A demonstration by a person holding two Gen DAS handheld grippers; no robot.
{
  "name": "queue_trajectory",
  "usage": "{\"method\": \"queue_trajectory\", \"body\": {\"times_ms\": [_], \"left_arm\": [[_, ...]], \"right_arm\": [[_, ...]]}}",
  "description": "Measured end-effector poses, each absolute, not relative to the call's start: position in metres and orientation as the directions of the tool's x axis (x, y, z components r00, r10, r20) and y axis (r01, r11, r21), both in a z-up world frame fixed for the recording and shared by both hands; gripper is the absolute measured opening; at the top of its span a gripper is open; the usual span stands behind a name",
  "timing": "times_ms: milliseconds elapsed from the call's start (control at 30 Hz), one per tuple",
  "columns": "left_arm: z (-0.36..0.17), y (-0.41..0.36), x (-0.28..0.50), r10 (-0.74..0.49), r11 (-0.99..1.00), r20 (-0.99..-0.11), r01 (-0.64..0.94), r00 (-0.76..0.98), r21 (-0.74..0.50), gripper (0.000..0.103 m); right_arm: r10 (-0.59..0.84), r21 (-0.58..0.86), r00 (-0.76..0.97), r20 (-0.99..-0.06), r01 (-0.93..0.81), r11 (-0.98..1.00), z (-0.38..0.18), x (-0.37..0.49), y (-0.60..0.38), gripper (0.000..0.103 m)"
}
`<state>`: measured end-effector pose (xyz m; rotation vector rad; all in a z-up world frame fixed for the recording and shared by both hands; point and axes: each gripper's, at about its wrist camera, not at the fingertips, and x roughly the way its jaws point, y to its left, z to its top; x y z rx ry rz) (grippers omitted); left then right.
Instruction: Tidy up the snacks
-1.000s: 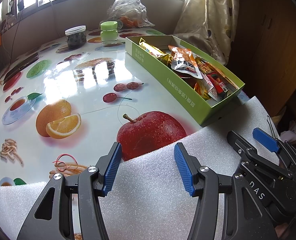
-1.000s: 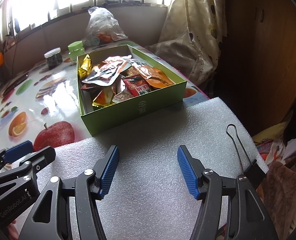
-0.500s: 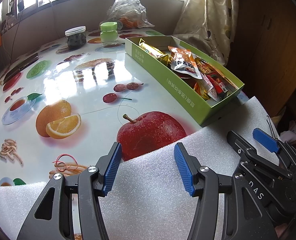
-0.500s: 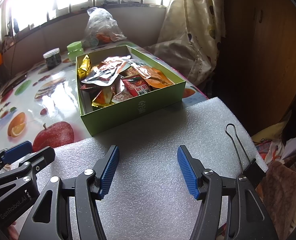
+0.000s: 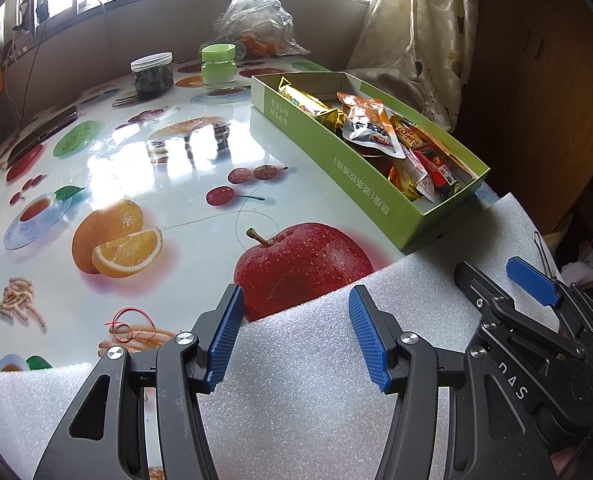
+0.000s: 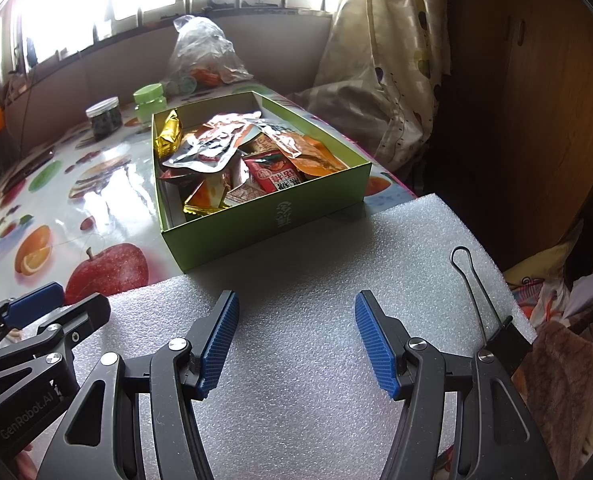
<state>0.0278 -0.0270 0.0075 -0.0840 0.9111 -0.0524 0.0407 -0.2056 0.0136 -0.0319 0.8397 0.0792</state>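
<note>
A green cardboard box (image 5: 360, 184) (image 6: 264, 220) full of snack packets (image 5: 372, 132) (image 6: 232, 160) stands on the fruit-print table, its near end at the edge of a white foam sheet (image 5: 316, 392) (image 6: 304, 320). My left gripper (image 5: 294, 336) is open and empty, low over the foam, left of the box. My right gripper (image 6: 296, 340) is open and empty over the foam, in front of the box. Each gripper shows at the edge of the other's view: the right one in the left wrist view (image 5: 512, 288), the left one in the right wrist view (image 6: 52, 308).
Two jars, one dark (image 5: 152, 74) and one green-lidded (image 5: 218, 66), and a plastic bag (image 5: 256, 24) stand at the table's far side. A red rubber band (image 5: 130, 324) lies near the foam. A black binder clip (image 6: 504, 336) grips the foam's right edge. Curtain and wooden cabinet stand to the right.
</note>
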Motion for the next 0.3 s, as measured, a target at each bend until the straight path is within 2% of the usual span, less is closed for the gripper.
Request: {"method": "queue_trajectory", "body": {"times_ms": [300], "left_arm": [[0.0079,-0.027,0.0273,-0.082,0.995,-0.786,0.011,0.612,-0.096,0.056]], "right_arm": [[0.057,0.002,0.665,-0.744,-0.083,0.997,0.0138,0.0397,-0.2042,0.06]]}}
